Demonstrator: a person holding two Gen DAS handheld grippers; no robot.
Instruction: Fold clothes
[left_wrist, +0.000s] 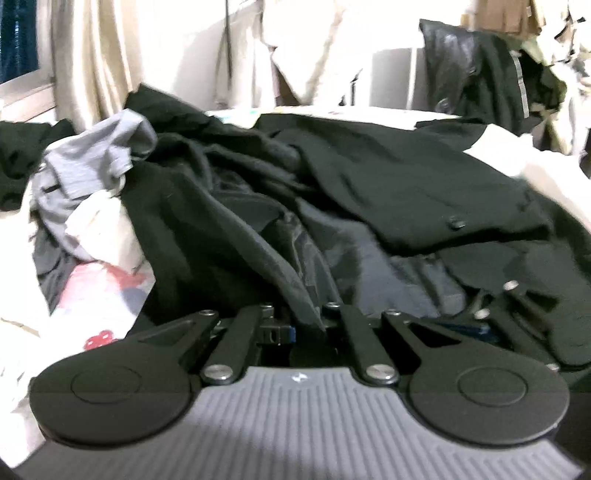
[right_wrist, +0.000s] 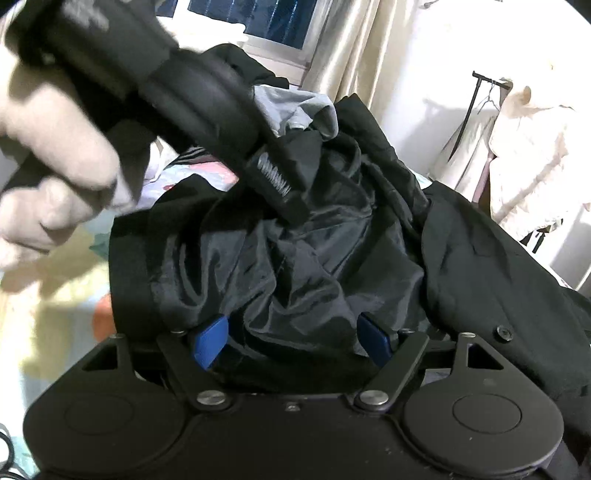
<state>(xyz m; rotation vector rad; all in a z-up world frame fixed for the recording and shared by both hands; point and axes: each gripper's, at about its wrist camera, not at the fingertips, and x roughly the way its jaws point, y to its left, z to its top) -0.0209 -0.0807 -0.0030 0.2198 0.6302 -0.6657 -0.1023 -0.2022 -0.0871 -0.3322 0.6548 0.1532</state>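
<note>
The left claw (left_wrist: 301, 325) is pinched closed on a fold of the black wool coat with shiny dark lining (left_wrist: 388, 177); the right claw (right_wrist: 291, 341) gapes wide over that lining. The coat sprawls across a patterned bed sheet (left_wrist: 107, 291), beside a crumpled grey shirt (left_wrist: 88, 162), with cream curtains (left_wrist: 92, 62) behind.

No words or numbers can be read in either view. The only sign is a small white lightning-like logo (left_wrist: 296, 377) on the ribbed grey housing of the left tool (left_wrist: 301, 328), at 6 o'clock in the left wrist view; its form stays blurred.
</note>
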